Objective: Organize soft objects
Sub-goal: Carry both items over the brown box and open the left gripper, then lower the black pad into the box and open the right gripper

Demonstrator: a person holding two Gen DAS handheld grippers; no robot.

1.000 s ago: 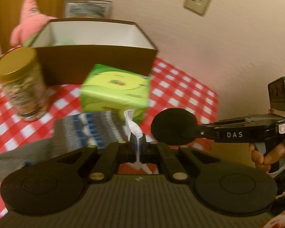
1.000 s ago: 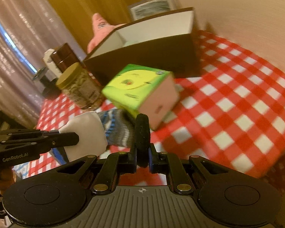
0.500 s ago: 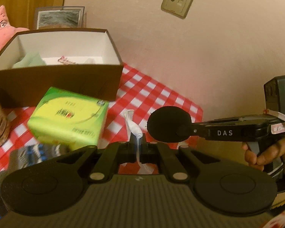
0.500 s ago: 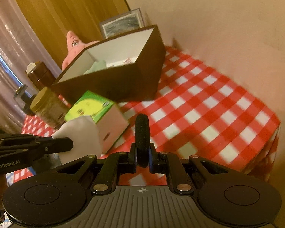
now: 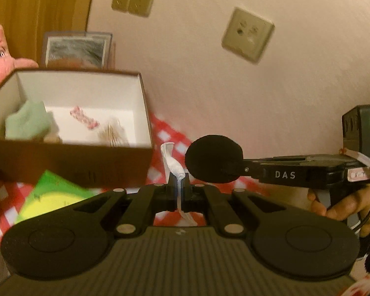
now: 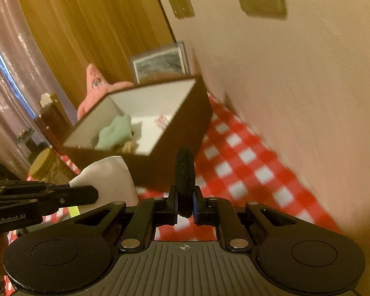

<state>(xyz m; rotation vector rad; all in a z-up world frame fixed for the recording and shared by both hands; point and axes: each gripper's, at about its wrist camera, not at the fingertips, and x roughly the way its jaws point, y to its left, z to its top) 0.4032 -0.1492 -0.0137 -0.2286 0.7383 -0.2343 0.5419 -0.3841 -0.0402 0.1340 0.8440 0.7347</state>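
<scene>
Both are mid-carry toward the box [image 5: 69,123], left hand-held gripper [image 5: 177,185] pinching a white pad [image 6: 106,180], right hand-held gripper [image 6: 185,202] clamping a black puff [image 6: 184,172]; next comes dropping them in.

Both hand-held grippers clamped shut, left [image 5: 179,187] beside right [image 6: 184,204], angled downward.

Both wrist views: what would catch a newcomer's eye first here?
Most striking is the round black puff clamped in the right gripper, hanging just right of the thin white piece pinched in the left gripper. Behind them, an open brown box with a white inside stands on the red-checked cloth by the wall, holding a pale green soft item. A pink star plush peeks up behind it.
</scene>
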